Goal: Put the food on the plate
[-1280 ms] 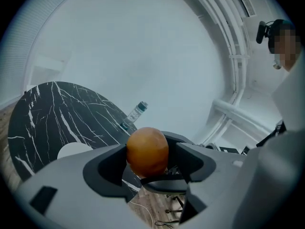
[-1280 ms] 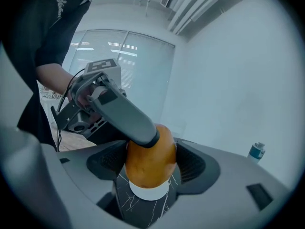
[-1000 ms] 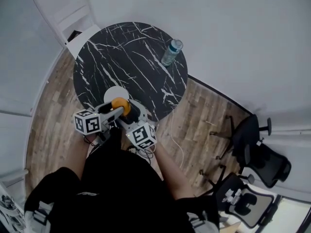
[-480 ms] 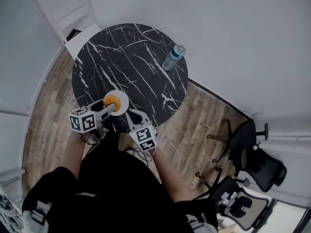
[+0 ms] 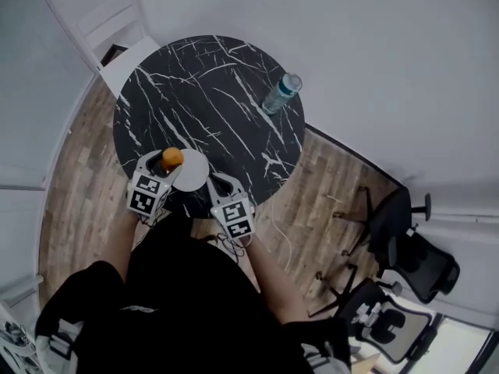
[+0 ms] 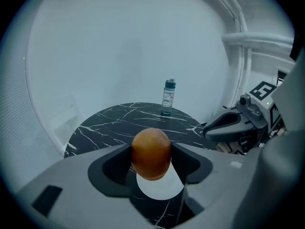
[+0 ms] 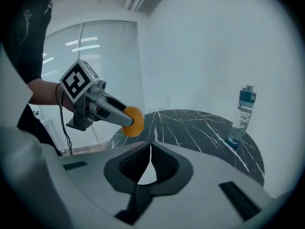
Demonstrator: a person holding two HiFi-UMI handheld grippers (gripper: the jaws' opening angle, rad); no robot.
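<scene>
left gripper [image 5: 168, 162]: we see the jaws clamped on the round orange fruit [image 6: 151, 154], one pad on each side of it
orange fruit position: we put it in the air over the left rim of the flat white round plate [image 5: 195, 175], not resting on it
right gripper [image 7: 150, 152]: jaws closed together, we see nothing between them, only a sliver of the plate behind
right gripper position: just right of the plate, at the table's near edge, apart from the left gripper
plate: near edge of the round black white-veined marble table [image 5: 210, 92], bare
clear plastic water bottle with blue cap [image 5: 280, 92]: upright at the far right table edge, well apart from the plate
white chair [image 5: 117, 33]: beyond the table's far left side
</scene>
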